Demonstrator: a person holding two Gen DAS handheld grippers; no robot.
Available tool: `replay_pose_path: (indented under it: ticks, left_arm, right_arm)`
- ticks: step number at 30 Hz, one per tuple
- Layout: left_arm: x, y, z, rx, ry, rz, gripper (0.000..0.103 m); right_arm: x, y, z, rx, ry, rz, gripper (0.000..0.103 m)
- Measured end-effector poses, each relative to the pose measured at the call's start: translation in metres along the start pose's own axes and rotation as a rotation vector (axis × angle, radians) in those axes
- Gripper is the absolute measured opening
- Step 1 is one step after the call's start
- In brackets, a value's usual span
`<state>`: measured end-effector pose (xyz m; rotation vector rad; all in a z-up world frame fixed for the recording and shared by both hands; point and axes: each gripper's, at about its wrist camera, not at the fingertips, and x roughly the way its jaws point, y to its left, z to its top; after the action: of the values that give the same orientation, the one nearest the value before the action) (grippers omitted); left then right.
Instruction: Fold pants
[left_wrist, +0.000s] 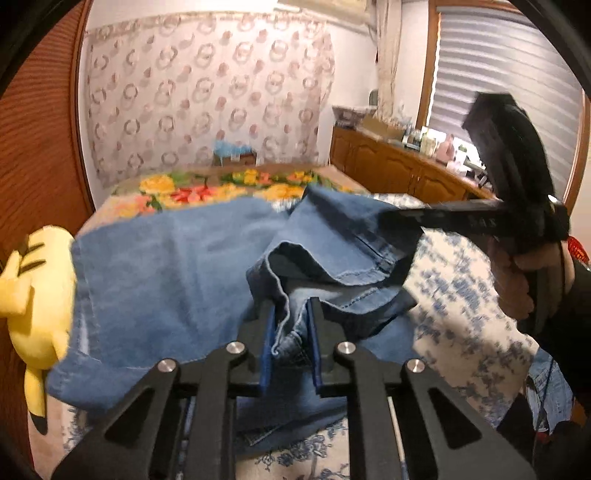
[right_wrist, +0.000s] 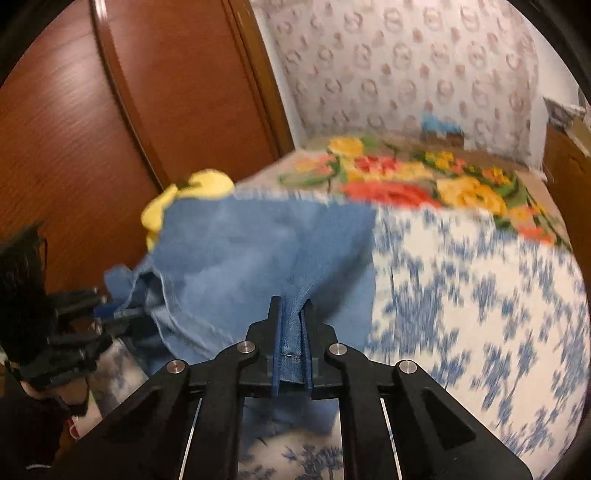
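Blue denim pants (left_wrist: 166, 266) lie spread across the bed, bunched near me. My left gripper (left_wrist: 290, 306) is shut on a crumpled hem of the pants, with denim pinched between its blue pads. From the right of that view my right gripper (left_wrist: 391, 218) reaches in, its tips buried in a raised fold of denim. In the right wrist view the pants (right_wrist: 258, 251) hang from my right gripper (right_wrist: 291, 306), which is shut on a stitched seam edge. At the left edge of this view my left gripper (right_wrist: 122, 314) bites the pants' other end.
A yellow plush toy (left_wrist: 33, 295) lies at the pants' left edge, seen also as the plush toy (right_wrist: 192, 195). Under the pants is a blue-and-white bedspread (right_wrist: 461, 295), with a floral blanket (left_wrist: 221, 188) beyond it. A wooden wardrobe (right_wrist: 110, 129) stands left, a low cabinet (left_wrist: 388, 170) right.
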<state>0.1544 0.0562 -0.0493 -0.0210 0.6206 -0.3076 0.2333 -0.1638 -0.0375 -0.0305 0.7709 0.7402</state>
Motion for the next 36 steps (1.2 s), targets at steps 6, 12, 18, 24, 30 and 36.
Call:
replay_pose_path:
  ticks: [6, 12, 18, 24, 30, 36]
  left_arm:
    - [-0.051, 0.015, 0.004, -0.029, -0.089, 0.021, 0.012]
    - [-0.068, 0.037, -0.006, -0.049, -0.074, 0.102, 0.012]
    - [-0.062, 0.056, -0.019, -0.094, -0.022, 0.145, 0.013]
    - [-0.046, 0.053, -0.032, -0.109, 0.037, 0.152, 0.014]
    - [-0.040, 0.058, -0.036, -0.136, 0.069, 0.156, 0.022]
    - [-0.046, 0.068, -0.034, -0.153, 0.062, 0.175, 0.037]
  right_arm:
    - [-0.011, 0.035, 0.063, -0.070, -0.092, 0.031, 0.006]
    - [0.025, 0.083, 0.111, -0.138, -0.110, 0.053, 0.006]
    - [0.077, 0.124, 0.133, -0.182, -0.092, 0.068, 0.006]
    - [0.098, 0.138, 0.128, -0.179, -0.092, 0.059, 0.006]
    - [0.091, 0.121, 0.121, -0.148, -0.088, 0.030, 0.038]
    - [0.067, 0.094, 0.096, -0.169, -0.072, -0.052, 0.039]
